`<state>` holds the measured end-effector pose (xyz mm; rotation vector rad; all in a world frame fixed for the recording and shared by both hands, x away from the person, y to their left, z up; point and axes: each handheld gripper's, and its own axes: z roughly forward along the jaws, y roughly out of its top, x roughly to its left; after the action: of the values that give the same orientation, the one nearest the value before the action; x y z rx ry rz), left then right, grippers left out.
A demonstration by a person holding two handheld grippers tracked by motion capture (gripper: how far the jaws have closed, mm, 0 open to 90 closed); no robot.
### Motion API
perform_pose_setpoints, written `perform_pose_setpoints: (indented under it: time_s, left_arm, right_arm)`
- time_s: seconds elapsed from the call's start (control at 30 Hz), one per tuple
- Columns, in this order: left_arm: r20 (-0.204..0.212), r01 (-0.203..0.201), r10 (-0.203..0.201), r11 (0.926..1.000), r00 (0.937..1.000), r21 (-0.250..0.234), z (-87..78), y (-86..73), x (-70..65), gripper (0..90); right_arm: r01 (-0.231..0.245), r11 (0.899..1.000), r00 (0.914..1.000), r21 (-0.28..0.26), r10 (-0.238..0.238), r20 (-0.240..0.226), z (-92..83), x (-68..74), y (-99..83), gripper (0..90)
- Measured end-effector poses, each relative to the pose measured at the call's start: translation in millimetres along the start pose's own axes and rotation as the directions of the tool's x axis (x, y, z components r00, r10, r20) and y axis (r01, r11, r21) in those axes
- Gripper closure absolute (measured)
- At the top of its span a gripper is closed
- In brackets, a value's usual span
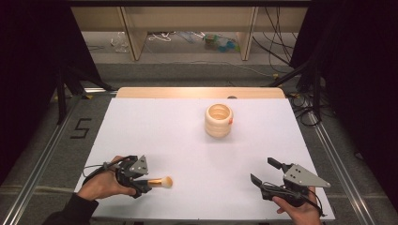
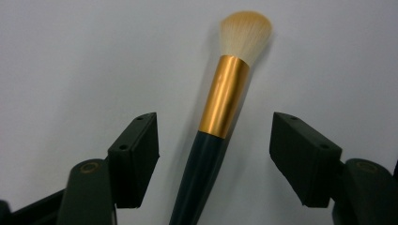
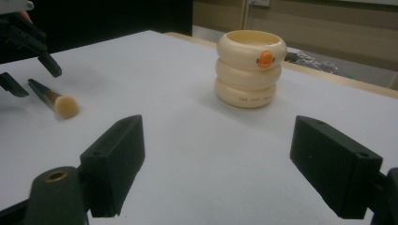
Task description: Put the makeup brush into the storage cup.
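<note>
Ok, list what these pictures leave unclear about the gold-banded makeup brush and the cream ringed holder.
- Dark-handled, gold-banded makeup brush: handle end cut off by the left gripper view's bottom edge; in the high view the left gripper covers it.
- Cream ringed holder: small lettering on its lowest ring too tiny to read; inside bottom hidden by its rim.

table sheet [image 1: 187, 150]: plain white, pale wood strip at far edge. ribbed cup [image 1: 218, 120]: cream, small orange mark on rim. brush [image 2: 220, 117]: dark handle, gold ferrule, cream bristles tinged orange at tip. both grippers: black jaws, grey top plates. floor: grey, black "5" [image 1: 81, 128].
</note>
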<state>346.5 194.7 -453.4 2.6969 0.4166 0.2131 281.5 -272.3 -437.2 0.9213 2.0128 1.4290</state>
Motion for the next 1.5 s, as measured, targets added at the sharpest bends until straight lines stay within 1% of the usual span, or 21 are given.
perform_pose_setpoints:
  time_s: [0.1,0.17,0.3,0.33,0.37,0.4,0.43,0.47,0.5,0.53,0.57,0.63,0.77,0.8,0.87,0.9,0.97,1.17,1.33,1.4,1.5]
  left_arm:
    - [0.003,-0.002,0.002,0.9994,1.0,0.035,3.0,2.7,1.1,37.6]
    - [-0.006,-0.02,0.021,0.998,0.9998,0.06,2.8,4.4,1.7,38.1]
    - [0.012,-0.03,0.029,0.997,0.9995,0.072,2.8,6.3,1.7,41.3]
    - [0.014,-0.039,0.038,0.9959,0.9992,0.082,3.0,6.6,2.3,41.6]
    - [0.016,-0.008,0.007,0.9958,0.9998,0.091,3.4,6.0,-0.2,41.6]
    - [0.017,-0.012,0.01,0.9954,0.9998,0.095,4.3,6.0,0.1,42.0]
    - [0.015,-0.04,0.039,0.9938,0.9991,0.103,4.8,6.7,2.2,43.0]
    - [0.012,-0.03,0.029,0.9937,0.9995,0.108,5.6,6.4,1.6,43.0]
    - [0.011,-0.042,0.041,0.9927,0.9991,0.113,6.3,7.0,3.4,42.9]
    - [0.011,-0.012,0.01,0.9931,0.9999,0.117,6.8,6.5,2.0,42.8]
    - [0.014,-0.027,0.025,0.9916,0.9996,0.126,7.2,7.0,3.3,43.2]
    - [0.02,-0.02,0.018,0.9904,0.9996,0.137,8.2,7.1,3.3,45.7]
    - [0.025,-0.027,0.024,0.9899,0.9994,0.139,8.7,8.9,2.6,46.1]
    - [0.029,-0.028,0.025,0.99,0.9993,0.138,9.0,9.4,2.5,46.3]
    - [0.028,-0.036,0.032,0.9883,0.9991,0.149,9.1,10.6,2.1,46.5]
    - [0.03,-0.039,0.034,0.9875,0.999,0.153,9.3,11.1,2.3,45.7]
    - [0.031,-0.037,0.033,0.9874,0.999,0.154,10.4,11.2,2.8,46.0]
    - [0.036,-0.046,0.04,0.9827,0.9985,0.179,12.4,12.7,3.8,47.3]
    - [0.044,-0.051,0.044,0.9807,0.9981,0.189,14.1,12.9,5.5,54.0]
    - [0.052,-0.052,0.043,0.9809,0.9977,0.187,14.3,13.2,5.9,55.2]
    - [0.056,-0.056,0.047,0.9821,0.9973,0.18,15.0,13.7,7.2,60.4]
  right_arm:
    - [0.004,1.0,1.0,0.0,-0.004,0.002,0.4,-0.1,-0.1,19.0]
    - [-0.004,1.0,1.0,0.005,0.004,0.0,0.2,0.5,-0.2,19.0]
    - [0.013,1.0,0.9999,-0.005,-0.013,0.004,0.7,-0.6,-0.2,19.0]
    - [-0.005,1.0,1.0,0.007,0.005,-0.002,0.1,0.7,-0.2,19.0]
    - [-0.005,1.0,1.0,0.007,0.005,-0.002,0.1,0.7,-0.2,19.0]
    - [-0.004,1.0,1.0,0.007,0.004,-0.002,0.2,0.7,-0.3,19.1]
    - [-0.006,1.0,1.0,0.008,0.006,-0.007,0.5,1.1,-0.3,19.5]
    - [-0.006,1.0,1.0,0.008,0.006,-0.007,0.5,1.1,-0.3,19.5]
    - [-0.005,1.0,0.9999,0.007,0.005,-0.009,0.6,1.3,-0.2,19.6]
    - [-0.007,1.0,0.9999,0.007,0.007,-0.011,0.7,1.5,-0.2,19.7]
    - [-0.006,1.0,0.9999,0.009,0.006,-0.011,0.9,1.5,-0.3,19.8]
    - [-0.011,1.0,0.9996,-0.003,0.011,-0.025,2.0,1.7,-0.8,20.0]
    - [-0.011,1.0,0.9996,-0.002,0.011,-0.026,2.0,1.7,-0.8,20.2]
    - [0.001,1.0,0.9999,0.029,-0.001,-0.014,-0.6,1.2,0.2,20.2]
    - [0.019,1.0,0.9998,0.023,-0.019,-0.01,-0.4,0.2,0.4,20.5]
    - [-0.001,1.0,0.9998,0.023,0.001,-0.018,0.2,1.8,0.0,20.6]
    - [0.001,0.999,0.9998,0.04,0.0,-0.019,-1.2,1.6,0.6,20.6]
    - [0.023,0.999,0.9997,0.023,-0.022,-0.009,-0.2,0.4,0.4,20.6]
    - [0.02,1.0,0.9995,0.009,-0.02,-0.025,1.6,0.6,0.0,20.6]
    - [0.001,1.0,0.9996,0.023,-0.001,-0.03,1.0,1.8,-0.1,20.6]
    - [0.002,1.0,0.9996,0.024,-0.001,-0.03,1.0,1.8,-0.1,20.6]
